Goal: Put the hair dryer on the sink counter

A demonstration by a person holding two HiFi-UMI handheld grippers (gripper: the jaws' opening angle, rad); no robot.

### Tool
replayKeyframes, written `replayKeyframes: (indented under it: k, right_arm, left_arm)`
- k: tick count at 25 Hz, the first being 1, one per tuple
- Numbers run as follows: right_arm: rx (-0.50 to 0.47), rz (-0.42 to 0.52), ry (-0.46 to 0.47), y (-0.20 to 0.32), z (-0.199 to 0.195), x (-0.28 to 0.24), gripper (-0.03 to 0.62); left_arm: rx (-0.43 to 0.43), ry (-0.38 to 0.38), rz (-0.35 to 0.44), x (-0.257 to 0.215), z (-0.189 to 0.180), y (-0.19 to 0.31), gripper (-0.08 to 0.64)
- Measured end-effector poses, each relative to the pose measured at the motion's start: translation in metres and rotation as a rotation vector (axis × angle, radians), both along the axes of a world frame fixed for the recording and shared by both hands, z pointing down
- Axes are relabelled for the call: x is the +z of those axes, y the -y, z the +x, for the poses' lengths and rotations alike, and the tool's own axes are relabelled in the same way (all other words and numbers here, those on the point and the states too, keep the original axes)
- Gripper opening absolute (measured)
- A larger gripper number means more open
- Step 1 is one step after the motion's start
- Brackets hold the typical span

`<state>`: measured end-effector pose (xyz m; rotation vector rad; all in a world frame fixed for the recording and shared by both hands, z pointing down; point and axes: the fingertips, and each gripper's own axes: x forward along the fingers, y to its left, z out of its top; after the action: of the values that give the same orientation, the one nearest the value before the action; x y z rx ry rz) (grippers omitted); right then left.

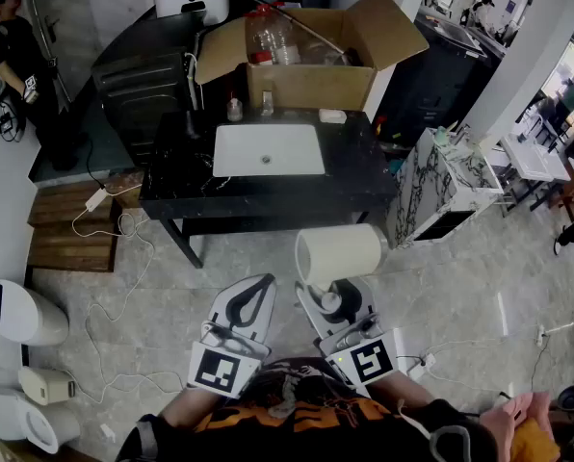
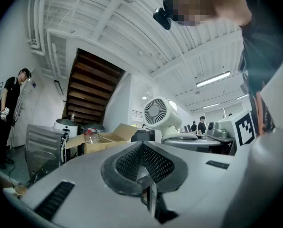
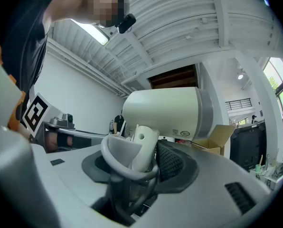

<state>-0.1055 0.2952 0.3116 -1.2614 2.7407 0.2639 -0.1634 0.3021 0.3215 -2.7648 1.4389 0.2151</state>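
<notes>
Our left gripper [image 1: 260,287] hovers short of the black sink counter's [image 1: 356,166] front edge, its jaws closed together on nothing. Our right gripper [image 1: 333,301] clamps the white hair dryer [image 1: 340,253] by its handle, so the dryer hangs in the air just before the right half of that front edge, not on the counter.

No word, brand or number is coming out clearly enough to read. The hair dryer [image 3: 166,112] is carrying a small printed label [image 3: 182,133] low on its barrel, but its print is showing too tiny to make out. The left marker cube [image 1: 224,370] on the left gripper [image 1: 259,287] and the right marker cube [image 1: 370,362] on the right gripper [image 1: 333,302] are showing only black-and-white square patterns, not letters.
</notes>
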Motion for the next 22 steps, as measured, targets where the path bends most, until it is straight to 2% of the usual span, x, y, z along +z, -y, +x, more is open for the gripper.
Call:
replayKeyframes:
  k: [7,11,15,22]
  right_arm:
    - [-0.003,0.021,-0.008,0.0,-0.009,-0.003,0.235]
    - [-0.006,0.038,-0.059,-0.003,-0.011,-0.002,0.235]
    - [-0.016,0.039,-0.054,-0.002,-0.014,-0.003,0.235]
    - [-0.01,0.025,-0.052,0.022,-0.004,0.001,0.235]
  left_arm:
    - [-0.003,-0.014,0.016,-0.003,-0.007,0.001,0.021]
    - [-0.001,-0.016,0.019,-0.006,-0.013,-0.003,0.021]
    - [-0.011,-0.023,0.018,-0.001,-0.019,0.001,0.021]
    - [0.011,-0.016,0.008,0.006,-0.008,0.024,0.021]
